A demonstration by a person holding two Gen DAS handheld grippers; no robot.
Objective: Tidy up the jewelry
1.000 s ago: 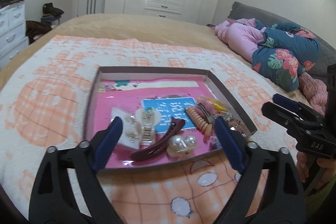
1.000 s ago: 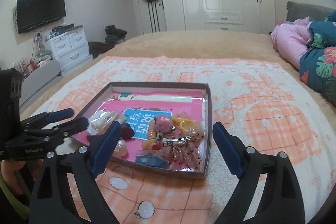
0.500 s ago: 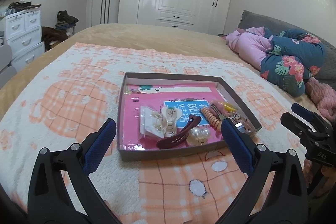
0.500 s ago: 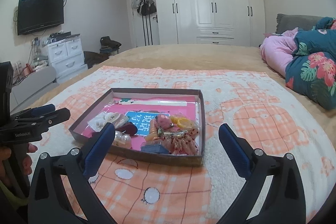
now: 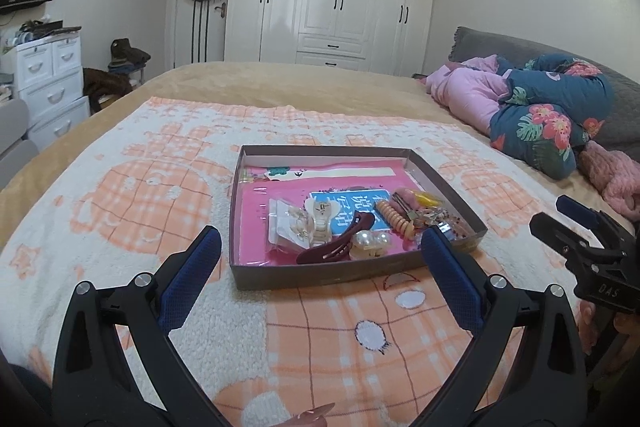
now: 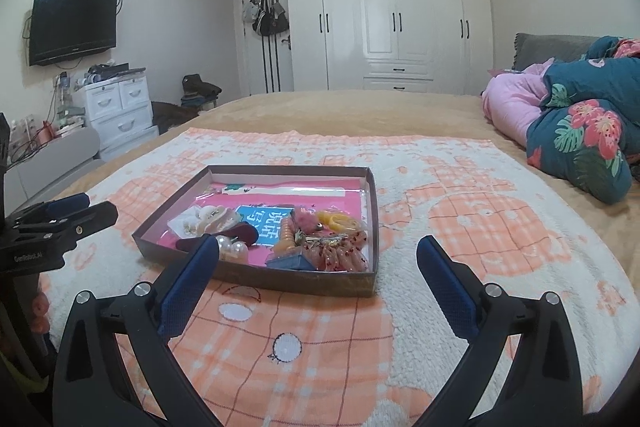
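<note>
While both grippers hover short of it:
Box: shallow brown, pink liner, on bed blanket.
Contents: maroon clip, pearls, coil tie.
Jaws: left gripper & right gripper spread wide, nothing betw.

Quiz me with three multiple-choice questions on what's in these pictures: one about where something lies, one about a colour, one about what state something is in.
1. Where does the dark red hair clip lie?
A. on the blanket beside the box
B. inside the shallow box
C. on the pink pillow

2. What colour are the left gripper finger pads?
A. blue
B. yellow
C. white

3. How do the right gripper jaws stand?
A. clamped on the pearl bobble
B. open with nothing between them
C. shut tight

Answers:
1 B, the clip rests on the pink lining among the other hair things.
2 A, both pads show blue against the black frame.
3 B, the pads stand wide apart above the blanket, short of the box.
</note>
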